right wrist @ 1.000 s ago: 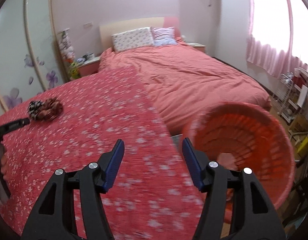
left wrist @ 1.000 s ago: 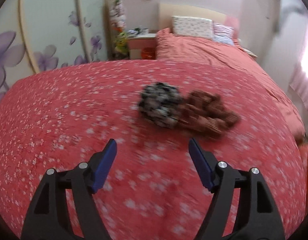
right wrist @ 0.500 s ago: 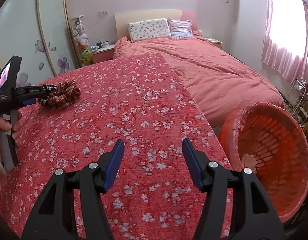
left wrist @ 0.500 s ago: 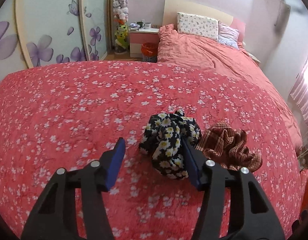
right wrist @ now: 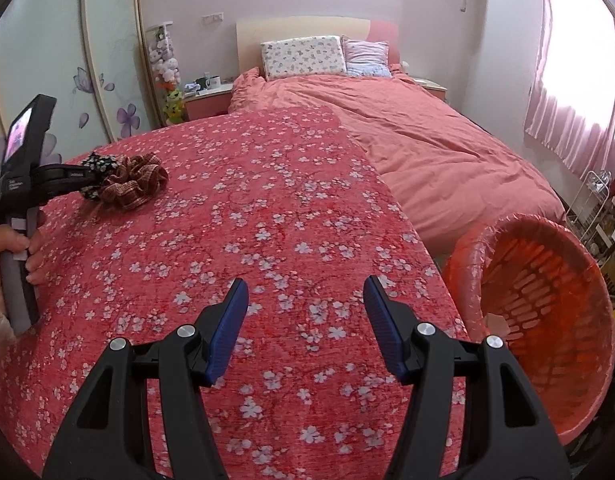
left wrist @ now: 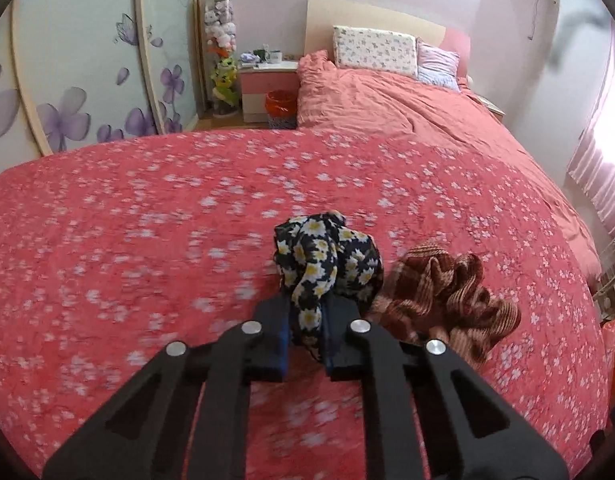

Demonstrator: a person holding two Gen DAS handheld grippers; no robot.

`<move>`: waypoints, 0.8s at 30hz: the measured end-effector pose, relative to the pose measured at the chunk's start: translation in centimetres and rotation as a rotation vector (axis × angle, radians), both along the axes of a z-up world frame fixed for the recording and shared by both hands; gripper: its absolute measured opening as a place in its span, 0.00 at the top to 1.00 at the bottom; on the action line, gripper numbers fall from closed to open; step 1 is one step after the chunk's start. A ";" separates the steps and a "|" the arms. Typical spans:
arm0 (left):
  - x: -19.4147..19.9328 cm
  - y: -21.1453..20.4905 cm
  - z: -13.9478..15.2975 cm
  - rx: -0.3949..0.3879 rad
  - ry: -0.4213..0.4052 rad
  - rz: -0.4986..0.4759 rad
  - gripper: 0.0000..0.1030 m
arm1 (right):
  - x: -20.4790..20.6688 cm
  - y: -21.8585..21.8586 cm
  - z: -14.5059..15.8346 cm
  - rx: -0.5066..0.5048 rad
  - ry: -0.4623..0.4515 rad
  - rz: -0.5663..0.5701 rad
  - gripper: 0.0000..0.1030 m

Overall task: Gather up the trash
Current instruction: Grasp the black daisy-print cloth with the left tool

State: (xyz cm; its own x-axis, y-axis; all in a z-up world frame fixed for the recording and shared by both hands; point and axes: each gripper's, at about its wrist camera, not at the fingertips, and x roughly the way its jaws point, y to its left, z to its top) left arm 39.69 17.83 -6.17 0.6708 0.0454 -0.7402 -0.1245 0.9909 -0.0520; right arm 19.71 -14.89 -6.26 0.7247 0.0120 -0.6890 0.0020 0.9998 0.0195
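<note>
A black daisy-print scrunchie lies on the red flowered blanket, touching a brown plaid scrunchie to its right. My left gripper is closing on the daisy scrunchie, and its blue pads pinch the near fold of the fabric. In the right wrist view the same pair, daisy scrunchie and plaid scrunchie, sits at the far left with the left gripper on it. My right gripper hovers open over the blanket with nothing between its fingers. An orange laundry-style basket stands to its right, off the blanket's edge.
A person's hand holds the left gripper's handle. Beyond the blanket lie a pink duvet and pillows. A nightstand and a small orange bin stand by the flowered wardrobe doors. A white rack stands at the far right.
My left gripper moved up to the daisy scrunchie and its jaws came together on it. The right gripper drifted over the blanket, jaws unchanged, and the basket slid rightward in its view.
</note>
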 end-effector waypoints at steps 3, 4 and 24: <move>-2.1 1.4 0.9 0.012 -0.013 0.013 0.88 | 0.0 0.7 0.4 -0.002 -0.007 0.017 0.42; -2.9 2.1 1.1 0.021 -0.012 0.019 0.88 | 0.1 1.1 0.5 -0.004 -0.011 0.025 0.42; -7.9 8.6 -1.4 0.004 0.062 0.092 0.67 | 5.9 9.7 0.7 0.085 0.002 0.092 0.42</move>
